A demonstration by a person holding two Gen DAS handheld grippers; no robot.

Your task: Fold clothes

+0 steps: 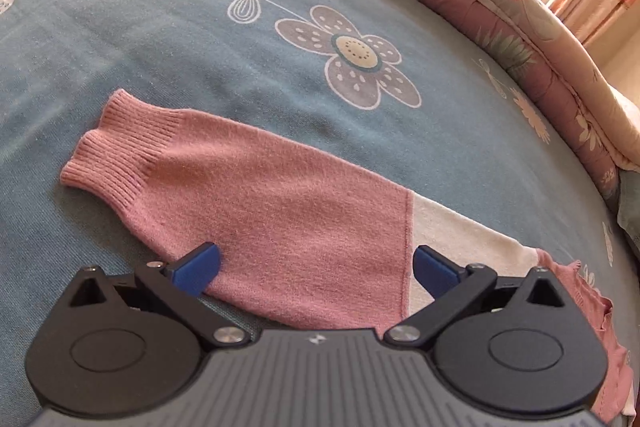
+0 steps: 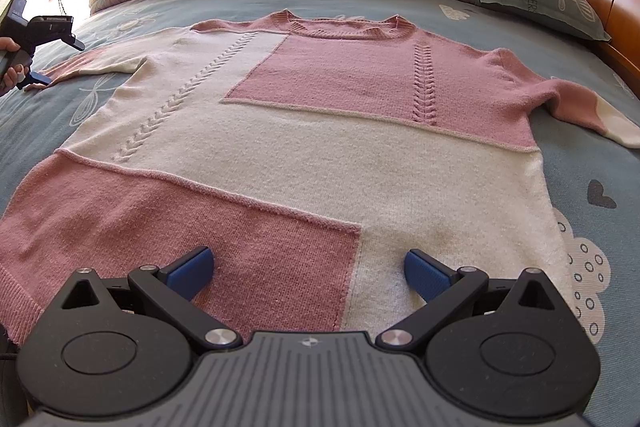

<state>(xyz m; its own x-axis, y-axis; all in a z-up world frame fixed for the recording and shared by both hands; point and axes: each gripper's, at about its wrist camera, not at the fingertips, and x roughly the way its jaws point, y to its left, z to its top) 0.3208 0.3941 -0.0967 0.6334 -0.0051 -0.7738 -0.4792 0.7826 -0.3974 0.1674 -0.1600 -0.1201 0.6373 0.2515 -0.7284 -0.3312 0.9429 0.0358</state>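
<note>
Two grippers, both jaws spread wide with nothing in them. My left gripper (image 1: 316,267) sits over the sleeve (image 1: 248,195), my right gripper (image 2: 308,269) over the hem of the pink-and-cream sweater (image 2: 320,139), spread flat on the bed (image 2: 600,163). Soft, floppy knit, probably stretchy, so I'd pinch the ribbed cuff (image 1: 116,151).

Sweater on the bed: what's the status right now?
Left gripper open over the sleeve. Right gripper open at the hem. Sweater flat, unfolded. Nothing in the way.
</note>
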